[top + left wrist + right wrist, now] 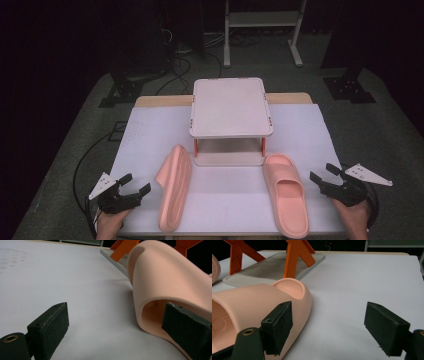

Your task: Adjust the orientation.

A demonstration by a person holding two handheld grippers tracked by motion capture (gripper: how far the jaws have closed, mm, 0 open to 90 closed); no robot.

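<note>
Nearest the high camera: two hands at the desk's [225,200] front edge, each with a gripper.

Left gripper [134,186]: jaws spread, nothing between them. Left slipper [175,186], pink, lies tipped on its side just beside and to the right of this gripper; long axis runs front to back, slightly slanted. In the left gripper view the strap arch [160,277] sits at the right jaw, close but not clasped.

Right gripper [325,174]: jaws spread, empty. Right slipper [286,192], pink, sole down, strap end toward the front edge, just left of this gripper; long axis front to back. In the right gripper view its heel end [289,290] lies beyond the left jaw.

Two-tier shelf rack [230,107], orange legs, stands behind and between both slippers.

Judgement: each slipper lies inward of its own gripper, so each hand is the nearer one for its side.
</note>
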